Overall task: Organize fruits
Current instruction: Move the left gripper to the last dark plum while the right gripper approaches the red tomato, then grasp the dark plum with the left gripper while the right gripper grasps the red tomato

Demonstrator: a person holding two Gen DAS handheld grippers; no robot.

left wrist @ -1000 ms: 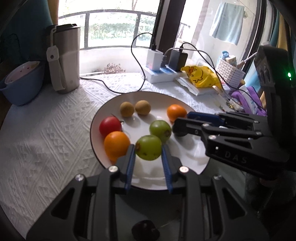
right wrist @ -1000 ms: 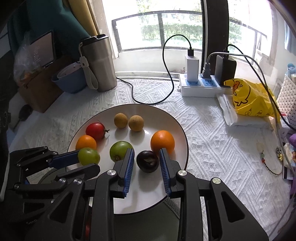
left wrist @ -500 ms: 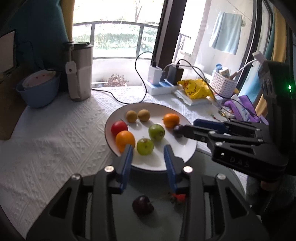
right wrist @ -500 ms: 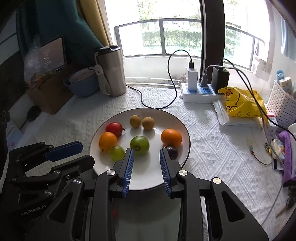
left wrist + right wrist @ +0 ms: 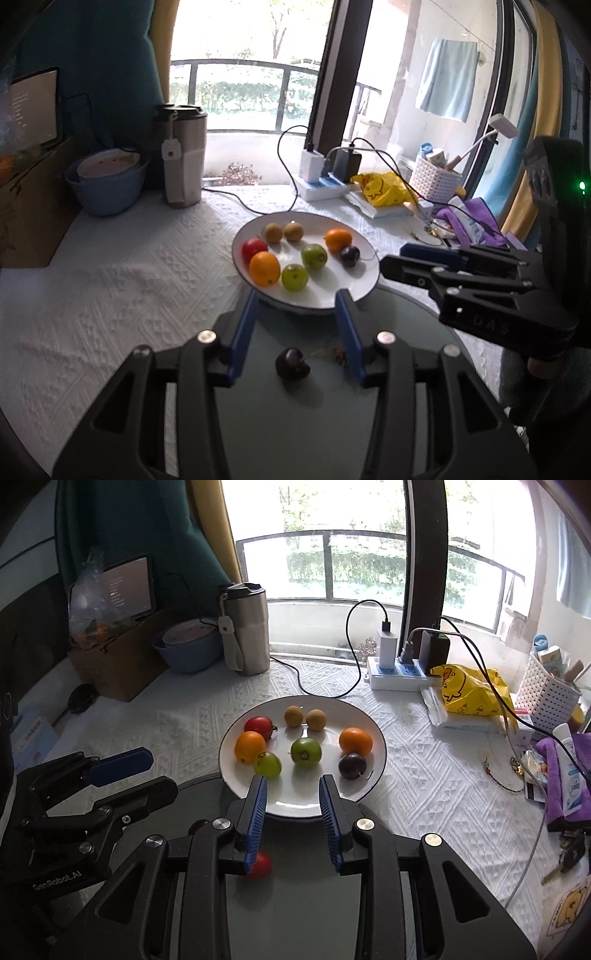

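a white plate [image 5: 380, 760] sits on a patterned white cloth [image 5: 207, 720] by a bright window, and eight small fruits lie on it in loose pairs: two brown fruits [image 5: 294, 716] at the far side, a red fruit [image 5: 258, 726] and an orange [image 5: 250, 746] on the left, two green fruits [image 5: 306, 752] near the middle, and a second orange [image 5: 355, 741] touching a dark plum [image 5: 352, 765] on the right. both grippers hang back from the plate's near rim over a round grey glass surface [image 5: 303, 424]. the left gripper [image 5: 295, 306] has its blue-lined fingers spread wide and holds nothing; the right gripper [image 5: 291, 794] is likewise parted and empty. two fruits lie off the plate on the glass: a dark cherry-like fruit [image 5: 291, 364] between the left gripper's fingers, low down near its body, and a small red one [image 5: 258, 864] half hidden under the right gripper's left finger. the step in hand looks like a pause between placements, with the sorting mostly done. the next move probably calls for lowering a gripper over one stray fruit, closing gently so the round skin does not squirt out, and carrying it to sit beside its match on the plate. a steel mug [image 5: 245, 627], blue bowl [image 5: 188, 653] and power strip [image 5: 395, 672] stand farther back, well apart from the work.
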